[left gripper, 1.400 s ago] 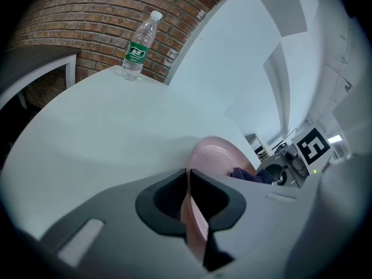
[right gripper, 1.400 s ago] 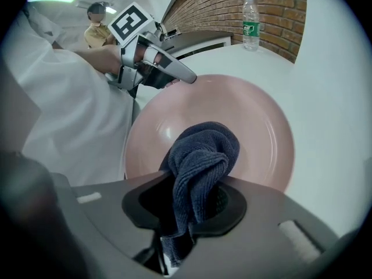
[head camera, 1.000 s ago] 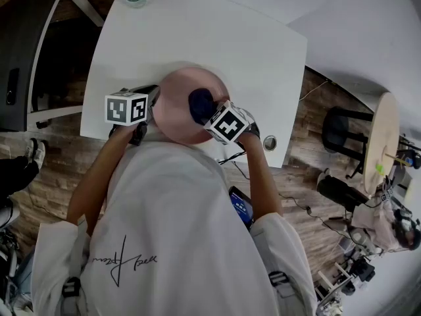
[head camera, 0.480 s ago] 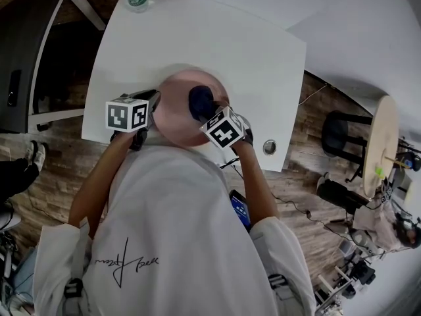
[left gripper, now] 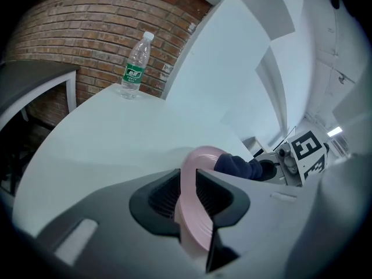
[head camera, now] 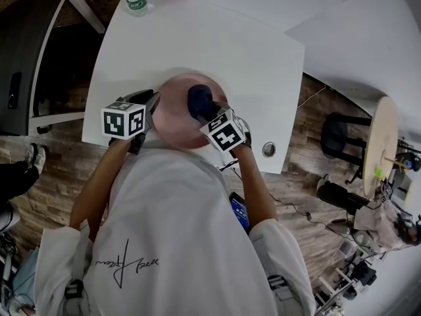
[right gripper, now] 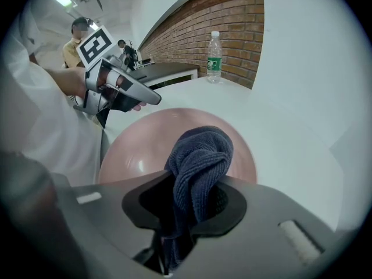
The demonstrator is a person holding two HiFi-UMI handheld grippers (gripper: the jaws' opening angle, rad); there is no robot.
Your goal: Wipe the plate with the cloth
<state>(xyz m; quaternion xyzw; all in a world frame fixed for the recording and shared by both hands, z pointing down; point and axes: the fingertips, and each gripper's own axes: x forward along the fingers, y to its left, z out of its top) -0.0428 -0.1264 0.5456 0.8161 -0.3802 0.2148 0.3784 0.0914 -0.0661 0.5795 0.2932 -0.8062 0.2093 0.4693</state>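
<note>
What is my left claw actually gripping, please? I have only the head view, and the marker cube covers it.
Observer: The left gripper view shows the left claw shut on the rim of the plate, which stands edge-on between its jaws.
Operator: Thank you. Is the cloth firmly in the right claw?
Observer: The right gripper view shows the cloth bunched between the jaws of the right claw, with its folded end sticking out over the plate.

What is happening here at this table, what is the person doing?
A person holds a two-jaw gripper in each hand. The left gripper is clamped on the rim of a round pink plate near the white table's front edge. The right gripper grips a bunched dark blue cloth, which appears to rest on the plate's face.
</note>
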